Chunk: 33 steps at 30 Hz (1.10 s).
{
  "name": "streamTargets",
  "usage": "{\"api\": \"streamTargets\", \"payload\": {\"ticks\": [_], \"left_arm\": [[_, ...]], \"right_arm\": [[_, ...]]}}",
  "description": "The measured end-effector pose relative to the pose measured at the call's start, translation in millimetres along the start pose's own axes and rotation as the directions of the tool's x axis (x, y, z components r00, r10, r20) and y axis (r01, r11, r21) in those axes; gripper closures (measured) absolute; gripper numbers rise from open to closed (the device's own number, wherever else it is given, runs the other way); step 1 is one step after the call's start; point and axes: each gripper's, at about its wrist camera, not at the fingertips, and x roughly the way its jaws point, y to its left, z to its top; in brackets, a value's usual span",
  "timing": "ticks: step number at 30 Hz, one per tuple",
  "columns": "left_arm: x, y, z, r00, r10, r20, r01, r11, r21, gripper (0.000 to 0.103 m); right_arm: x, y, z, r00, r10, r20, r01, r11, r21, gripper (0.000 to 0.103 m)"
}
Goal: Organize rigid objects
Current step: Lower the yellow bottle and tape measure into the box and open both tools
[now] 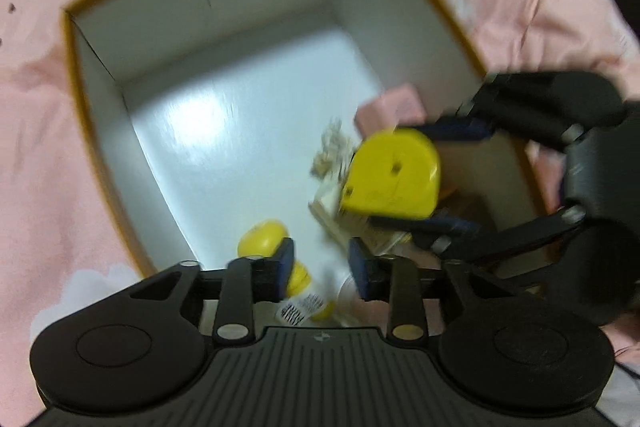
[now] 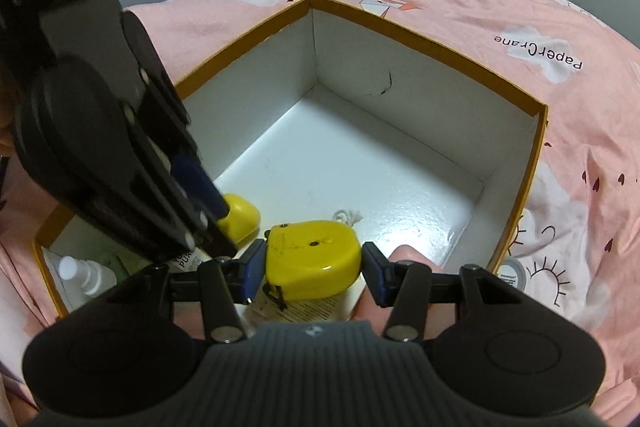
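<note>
Since several items already lie in the near corner of the white-lined box (image 2: 420, 131), the task is judged partly done, with at least one piece not yet set down. The yellow tape measure (image 2: 314, 259) is clamped between the pads of the right tongs (image 2: 314, 273), held above the box floor at about 6 o'clock in the right wrist view; it has not been released. In the left wrist view the same tape measure (image 1: 392, 175) is seen at 3 o'clock, pinched by the right tongs (image 1: 440, 179). The left tongs (image 1: 320, 263) are parted, and nothing is seen pressed between the pads; a yellow-capped bottle (image 1: 264, 239) lies just below them at 6 o'clock, apparently already put down. In the right wrist view its cap (image 2: 240, 221) is half covered by the left tongs (image 2: 224, 223), so contact cannot be ruled out there. A clear bottle with a white cap (image 2: 86, 273) lies at 8 o'clock, a pink block (image 1: 390, 109) and a piece of rope (image 2: 347, 215) are also inside. Most of the floor is bare. The box stands on a pink bedspread (image 2: 560, 27). A small round tin (image 2: 512, 273) outside the wall at 4 o'clock may be left to stow. The left wrist view is motion-blurred; labels and the stack under the tape measure cannot be read.
</note>
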Motion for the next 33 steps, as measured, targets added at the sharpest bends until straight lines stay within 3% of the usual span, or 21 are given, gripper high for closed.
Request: {"api": "streamTargets", "payload": {"ticks": [7, 12, 19, 22, 27, 31, 33], "left_arm": [[-45.0, 12.5, -12.4, 0.981, 0.015, 0.193, -0.008, 0.999, -0.039, 0.054], [-61.5, 17.7, -17.9, 0.962, 0.045, 0.268, -0.031, 0.998, -0.055, 0.053], [-58.8, 28.4, -26.4, 0.963, 0.044, 0.267, -0.022, 0.996, -0.085, 0.052], [-56.1, 33.9, -29.5, 0.963, 0.041, 0.265, -0.016, 0.995, -0.098, 0.056], [-54.0, 36.5, -30.6, 0.964, 0.012, 0.265, 0.014, 0.995, -0.097, 0.054], [-51.9, 33.4, -31.0, 0.965, 0.012, 0.261, 0.011, 0.996, -0.088, 0.052], [-52.1, 31.8, -32.1, 0.965, 0.011, 0.262, 0.013, 0.996, -0.086, 0.052]], "right_arm": [[4.6, 19.5, 7.7, 0.998, 0.062, 0.01, -0.062, 0.998, 0.011, 0.052], [16.2, 41.5, 15.5, 0.994, 0.112, -0.005, -0.113, 0.993, -0.039, 0.052], [44.3, 54.1, 27.1, 0.988, 0.139, -0.062, -0.139, 0.99, 0.017, 0.052], [55.7, 54.9, 27.2, 0.981, 0.172, -0.088, -0.169, 0.985, 0.045, 0.051], [66.5, 49.1, 22.0, 0.966, 0.219, -0.135, -0.205, 0.973, 0.109, 0.051], [61.0, 45.6, 23.3, 0.967, 0.226, -0.118, -0.212, 0.97, 0.119, 0.039], [58.6, 47.1, 24.8, 0.968, 0.217, -0.124, -0.205, 0.973, 0.108, 0.039]]}}
